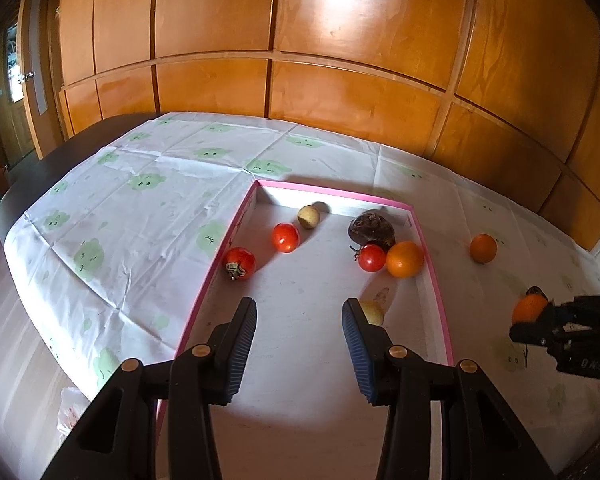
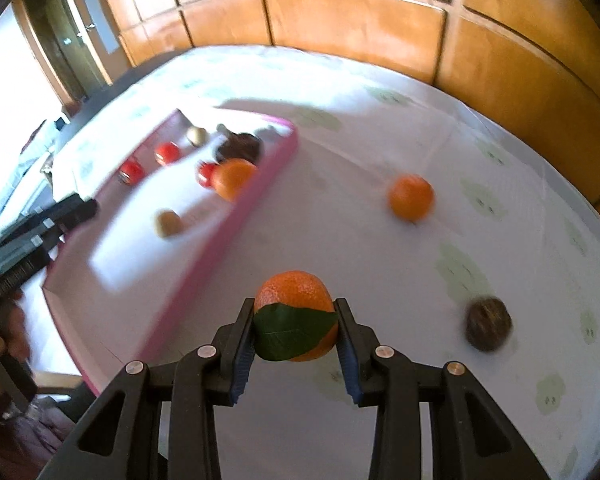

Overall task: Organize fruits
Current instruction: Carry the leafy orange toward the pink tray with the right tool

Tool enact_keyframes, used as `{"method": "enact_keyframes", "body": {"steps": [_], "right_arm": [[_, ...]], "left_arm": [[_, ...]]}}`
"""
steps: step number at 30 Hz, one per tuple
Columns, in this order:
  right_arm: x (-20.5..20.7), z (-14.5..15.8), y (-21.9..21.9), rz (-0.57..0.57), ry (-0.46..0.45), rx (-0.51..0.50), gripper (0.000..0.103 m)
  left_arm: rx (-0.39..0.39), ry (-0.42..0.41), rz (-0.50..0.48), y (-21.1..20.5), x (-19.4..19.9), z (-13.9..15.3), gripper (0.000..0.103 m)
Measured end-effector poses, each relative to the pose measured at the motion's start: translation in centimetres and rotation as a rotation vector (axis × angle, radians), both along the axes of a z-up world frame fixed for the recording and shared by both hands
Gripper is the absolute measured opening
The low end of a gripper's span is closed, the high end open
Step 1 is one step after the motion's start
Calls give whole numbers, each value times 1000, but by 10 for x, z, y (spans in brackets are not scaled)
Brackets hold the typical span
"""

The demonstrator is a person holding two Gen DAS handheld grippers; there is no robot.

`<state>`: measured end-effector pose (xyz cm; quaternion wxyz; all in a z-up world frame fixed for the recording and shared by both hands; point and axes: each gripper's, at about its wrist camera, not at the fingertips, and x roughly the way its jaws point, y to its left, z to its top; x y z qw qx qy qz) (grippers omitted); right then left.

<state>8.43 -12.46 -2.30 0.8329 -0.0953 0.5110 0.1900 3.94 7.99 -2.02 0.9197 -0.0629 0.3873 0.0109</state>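
Two handheld grippers are working over a cloth-covered table [image 1: 140,216]: the right gripper [image 2: 296,320] is pinching a leafy orange [image 2: 292,296] between its pads, just outside the pink-rimmed tray [image 1: 332,190]; the left gripper [image 1: 300,332] is hanging over the tray with fingers spread around nothing. Three tomatoes [image 1: 286,237], an orange [image 1: 405,259] and two pale fruits [image 1: 309,216] are lying inside; another orange [image 2: 411,197] and a dark brown fruit [image 2: 488,328] are sitting on the cloth.

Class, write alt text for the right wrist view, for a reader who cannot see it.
The right gripper holds an orange with a green leaf between its fingers, above a white tablecloth. To its left, a pink-rimmed tray holds three tomatoes, an orange and other fruit; another orange and a dark round fruit lie loose on the cloth.
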Motion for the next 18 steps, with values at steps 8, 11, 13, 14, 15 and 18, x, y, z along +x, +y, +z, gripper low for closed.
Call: {"method": "enact_keyframes", "body": {"steps": [8,11,13,14,15,18], "right_arm": [[13,14,47,73,-24,45,37],[24,17,64,88,-22,67,37],[30,18,75,98,-21,75,37],[33,17,81,105,-17,80,37],[36,18,85,107,-13,84,37],[50,14,102,113,12,105,37]], "left_arm": [[-8,-1,18,8,0,0,45],[-11,-1,26,12,1,-1,45],[-16,2,33,14,1,-2,45],[-18,3,37,16,2,-2,45],[-18,4,41,18,2,-3,45],[-23,8,60,24,3,-5,45]]}}
